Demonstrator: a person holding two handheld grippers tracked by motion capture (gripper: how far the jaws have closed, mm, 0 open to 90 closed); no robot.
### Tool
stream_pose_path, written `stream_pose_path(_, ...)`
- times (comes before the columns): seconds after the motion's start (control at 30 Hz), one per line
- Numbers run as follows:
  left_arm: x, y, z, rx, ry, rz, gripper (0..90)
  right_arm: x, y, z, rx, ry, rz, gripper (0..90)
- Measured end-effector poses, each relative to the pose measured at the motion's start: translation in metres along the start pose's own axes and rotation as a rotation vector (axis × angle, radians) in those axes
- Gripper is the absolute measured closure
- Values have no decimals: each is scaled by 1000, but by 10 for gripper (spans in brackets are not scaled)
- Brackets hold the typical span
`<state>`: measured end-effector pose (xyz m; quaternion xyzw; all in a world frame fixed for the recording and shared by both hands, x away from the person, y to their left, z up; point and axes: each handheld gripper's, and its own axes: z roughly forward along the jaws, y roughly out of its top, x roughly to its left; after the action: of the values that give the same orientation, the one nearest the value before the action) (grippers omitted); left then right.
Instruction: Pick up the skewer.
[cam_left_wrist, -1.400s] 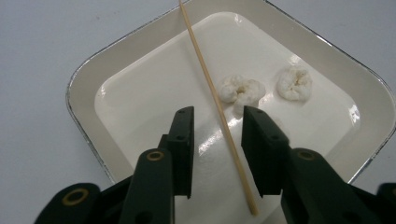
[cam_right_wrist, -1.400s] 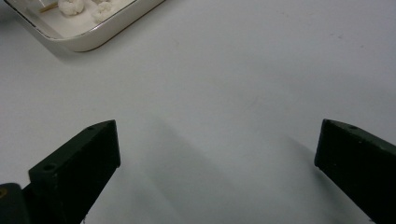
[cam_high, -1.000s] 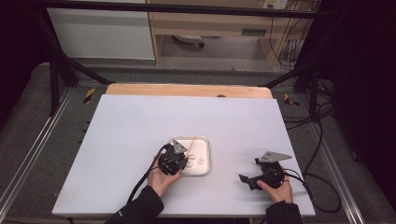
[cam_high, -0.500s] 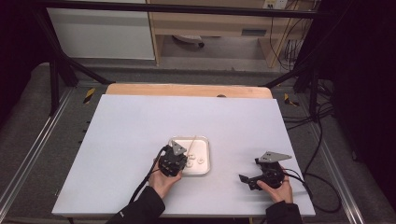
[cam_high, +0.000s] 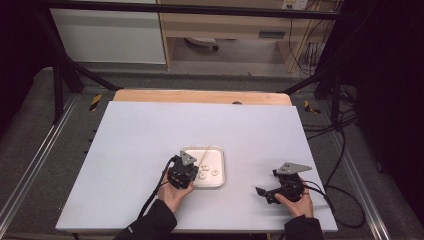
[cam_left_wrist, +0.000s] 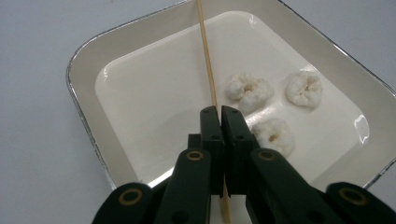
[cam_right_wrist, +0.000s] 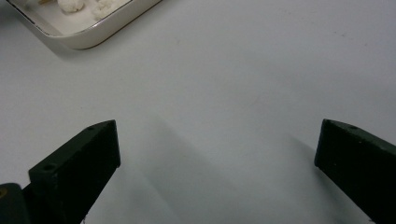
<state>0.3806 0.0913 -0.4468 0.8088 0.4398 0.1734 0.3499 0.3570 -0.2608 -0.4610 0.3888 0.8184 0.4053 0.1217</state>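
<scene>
The left gripper, low in the frame's centre, has just been closing and now pinches a thin wooden stick over the white tray, beside three pale food pieces. The right gripper rests spread wide on the table.

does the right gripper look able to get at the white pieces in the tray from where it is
Probably yes. The right gripper is open, with bare table between it and the tray. The left gripper, shut on the skewer, crowds the tray's near side beside the pieces.
</scene>
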Motion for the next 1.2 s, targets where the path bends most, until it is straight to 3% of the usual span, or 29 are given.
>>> stream_pose_path(0.37,3,0,-7,-24,-7,8,883,0,0,0,-3,-1,-2,7)
stream_pose_path(0.7,8,0,-23,-62,-28,22,884,0,0,0,-4,-1,-6,7)
stream_pose_path(1.03,15,-2,-38,-73,-80,85,884,3,2,0,-5,-10,-28,6)
stream_pose_path(1.07,15,-2,-39,-75,-103,95,884,3,2,0,-5,-8,-29,6)
stream_pose_path(1.2,15,-1,-41,-73,-126,120,884,4,4,-1,-11,-13,-42,6)
